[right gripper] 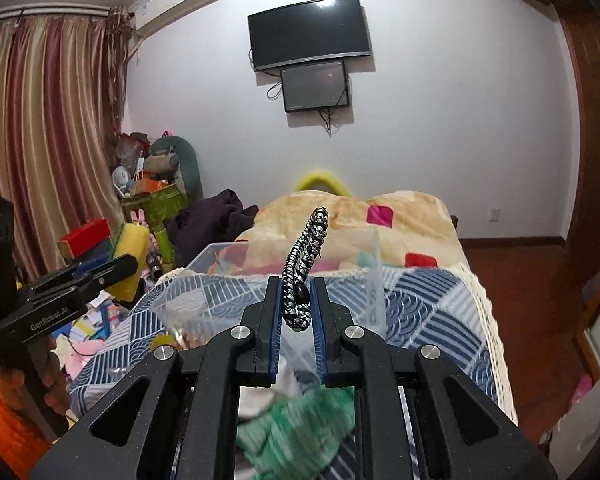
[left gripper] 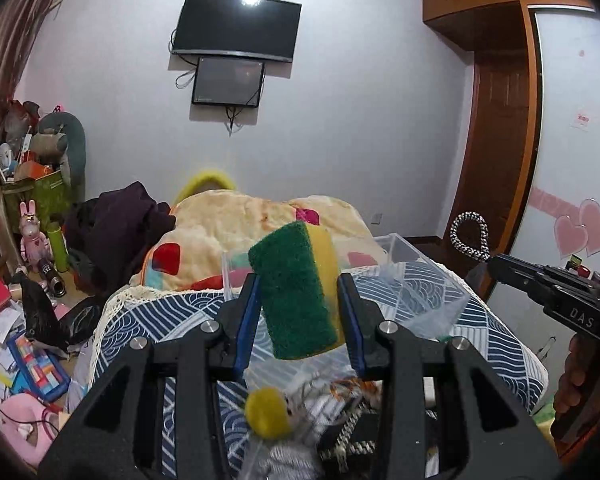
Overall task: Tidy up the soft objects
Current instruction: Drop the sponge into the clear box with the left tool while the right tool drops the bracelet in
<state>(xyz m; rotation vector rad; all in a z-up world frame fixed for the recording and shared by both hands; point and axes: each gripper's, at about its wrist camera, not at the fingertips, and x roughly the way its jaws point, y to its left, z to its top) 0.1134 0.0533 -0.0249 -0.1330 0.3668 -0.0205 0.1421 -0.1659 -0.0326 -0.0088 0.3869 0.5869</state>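
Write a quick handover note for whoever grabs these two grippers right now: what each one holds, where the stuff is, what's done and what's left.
Left gripper: shut on the green-and-yellow scouring sponge, held above the bed.
Right gripper: shut on the black-and-white braided rope loop.
Clear plastic bin sits on the blue patterned bedspread, ahead of both.
Done: both items picked up.
Left: place both, probably in the bin; the yellow pom-pom and other soft bits still lie below.

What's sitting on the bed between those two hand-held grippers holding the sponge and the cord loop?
A clear plastic bin on the patterned bedspread, best seen in the right wrist view.
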